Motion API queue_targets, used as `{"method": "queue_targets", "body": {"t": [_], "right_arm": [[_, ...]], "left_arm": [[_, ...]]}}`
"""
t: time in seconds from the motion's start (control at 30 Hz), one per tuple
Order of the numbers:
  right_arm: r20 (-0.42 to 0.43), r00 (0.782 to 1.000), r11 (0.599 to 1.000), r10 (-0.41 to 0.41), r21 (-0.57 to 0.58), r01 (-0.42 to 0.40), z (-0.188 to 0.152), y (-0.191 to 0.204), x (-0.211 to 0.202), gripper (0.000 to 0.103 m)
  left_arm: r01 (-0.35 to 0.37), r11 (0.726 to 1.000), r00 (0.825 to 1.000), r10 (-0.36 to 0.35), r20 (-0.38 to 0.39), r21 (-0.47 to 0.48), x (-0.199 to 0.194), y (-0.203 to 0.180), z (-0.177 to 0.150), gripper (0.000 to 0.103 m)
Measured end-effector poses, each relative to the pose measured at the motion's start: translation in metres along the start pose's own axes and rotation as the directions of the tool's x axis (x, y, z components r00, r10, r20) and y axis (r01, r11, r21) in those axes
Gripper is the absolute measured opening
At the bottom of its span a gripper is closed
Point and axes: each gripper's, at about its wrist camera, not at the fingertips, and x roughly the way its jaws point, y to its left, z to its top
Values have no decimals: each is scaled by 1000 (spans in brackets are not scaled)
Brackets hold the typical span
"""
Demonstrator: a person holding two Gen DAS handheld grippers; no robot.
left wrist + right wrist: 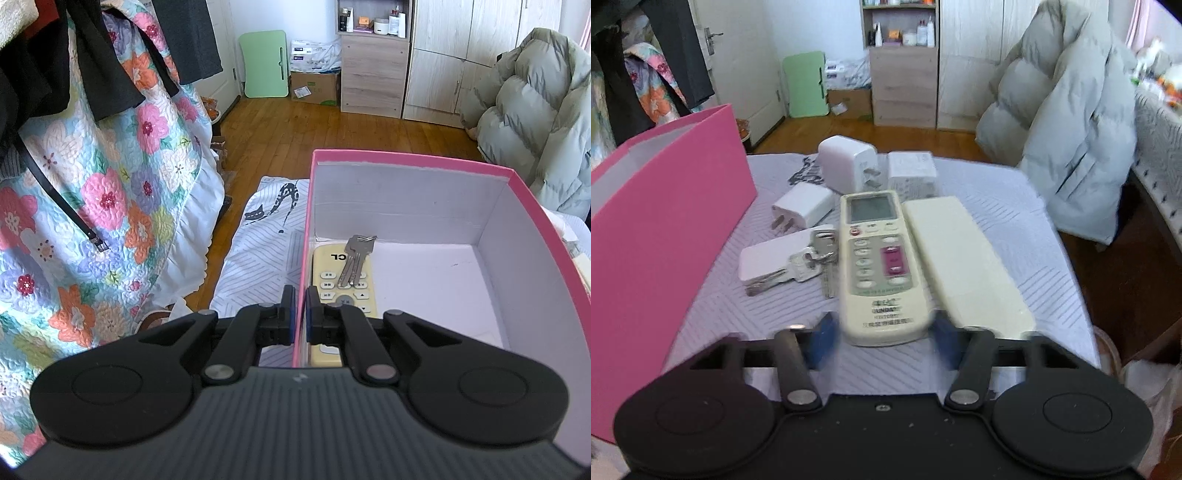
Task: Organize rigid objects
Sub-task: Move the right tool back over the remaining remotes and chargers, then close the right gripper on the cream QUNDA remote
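Straddling the air-conditioner remote point(882, 266) with pads apart, right tool point(882, 332) risks nudging neighbouring keys point(816, 254); left tool point(301, 314) pinches pink box point(406, 159) wall.

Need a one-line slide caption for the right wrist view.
Right tool straddles the near end of the air-conditioner remote, beside keys, chargers and the pink box.

The right gripper's blue pads point(823, 341) are motion-blurred, so contact with the remote point(877, 269) seems uncertain.
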Motion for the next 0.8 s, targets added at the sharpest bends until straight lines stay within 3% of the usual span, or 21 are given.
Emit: {"method": "queue_targets", "body": {"t": [0.17,0.43,0.63,0.7,0.8], "right_arm": [[-4,1000,1000,22,5,-22,-7,-5,-15,58],[-153,986,996,71,-37,-77,-27,9,-52,58],[-74,993,989,92,-109,-100,-16,17,-49,68],[-92,990,986,107,-115,-117,-10,19,-33,68],[-78,994,991,73,-108,-81,-5,22,-11,58]], "left_arm": [[-1,1000,1000,1,0,-2,0,0,0,4],[-2,1000,1000,2,0,0,1,1,1,4],[-5,1000,1000,5,-1,5,0,-1,1,4],[-8,1000,1000,8,-10,7,2,-1,1,4],[-7,1000,1000,7,-8,5,2,-1,1,4]]}}
